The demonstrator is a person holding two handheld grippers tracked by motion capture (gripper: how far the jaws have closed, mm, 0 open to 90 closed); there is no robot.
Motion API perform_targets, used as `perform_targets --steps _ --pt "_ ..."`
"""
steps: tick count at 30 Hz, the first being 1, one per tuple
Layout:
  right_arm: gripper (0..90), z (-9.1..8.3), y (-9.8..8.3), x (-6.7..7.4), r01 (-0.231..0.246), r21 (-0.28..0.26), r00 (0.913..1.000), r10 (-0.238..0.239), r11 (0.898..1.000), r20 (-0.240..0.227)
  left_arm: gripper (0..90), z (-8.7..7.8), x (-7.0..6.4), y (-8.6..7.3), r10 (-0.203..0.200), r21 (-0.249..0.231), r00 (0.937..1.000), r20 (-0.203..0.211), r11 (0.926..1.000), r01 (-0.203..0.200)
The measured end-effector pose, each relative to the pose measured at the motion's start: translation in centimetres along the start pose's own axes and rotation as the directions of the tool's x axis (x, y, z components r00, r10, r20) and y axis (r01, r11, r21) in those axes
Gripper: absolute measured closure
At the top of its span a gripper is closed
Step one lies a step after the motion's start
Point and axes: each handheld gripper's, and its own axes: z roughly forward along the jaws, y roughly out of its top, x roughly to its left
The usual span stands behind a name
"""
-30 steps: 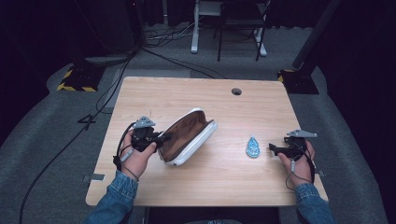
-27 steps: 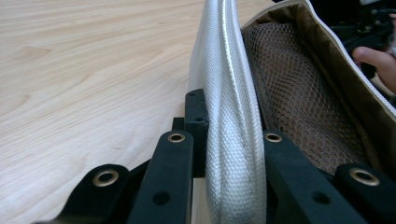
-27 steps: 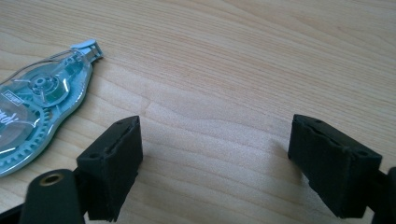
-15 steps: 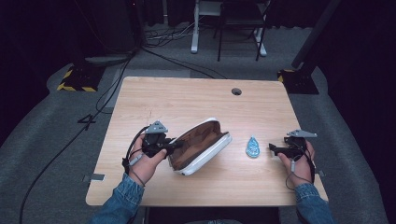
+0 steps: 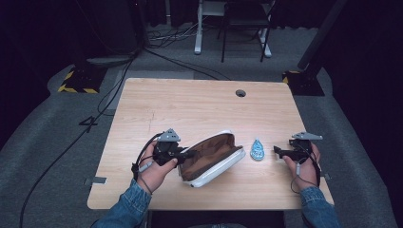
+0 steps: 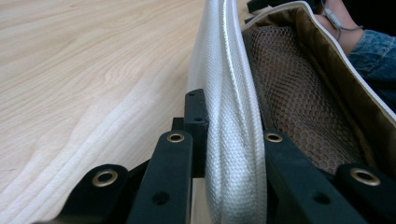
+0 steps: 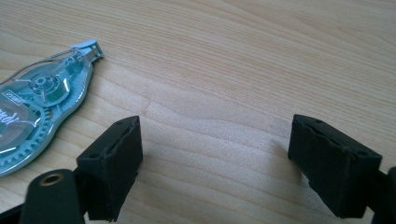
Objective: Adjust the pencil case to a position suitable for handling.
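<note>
A white pouch point(image 5: 211, 158) with a brown lining lies open on the wooden table point(image 5: 199, 104), near the front middle. My left gripper point(image 5: 189, 154) is shut on the pouch's left rim; in the left gripper view the white woven edge point(image 6: 231, 140) is pinched between the two black jaws, and brown mesh point(image 6: 299, 116) lines the inside. A blue-green correction tape dispenser point(image 5: 257, 149) lies just right of the pouch. My right gripper point(image 5: 277, 151) rests at the table's right, open and holding nothing, with the dispenser point(image 7: 39, 100) just left of its left jaw.
A round cable hole point(image 5: 240, 93) sits near the table's far edge. Cables point(image 5: 157, 40) and chair legs point(image 5: 228, 42) stand on the grey floor behind the table. A yellow-black striped base point(image 5: 78, 80) lies at the far left.
My left gripper has dragged the pouch right and toward the table's front, turning its far end toward the dispenser. The right gripper has stayed put.
</note>
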Motion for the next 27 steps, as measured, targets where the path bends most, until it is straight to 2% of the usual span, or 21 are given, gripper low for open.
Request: perform_targets --steps 10,27 --pt "18.0 0.0 0.0 0.0 0.001 0.0 1.0 -0.001 1.0 -0.001 80.9 1.2 -0.7 -0.3 0.035 0.046 0.9988 0.036 0.9983 -0.036" --pt "17.9 0.0 0.0 0.0 0.002 0.001 1.0 -0.002 1.0 -0.001 80.5 2.5 -1.0 -0.9 0.05 0.081 0.9951 0.085 0.9951 -0.057"
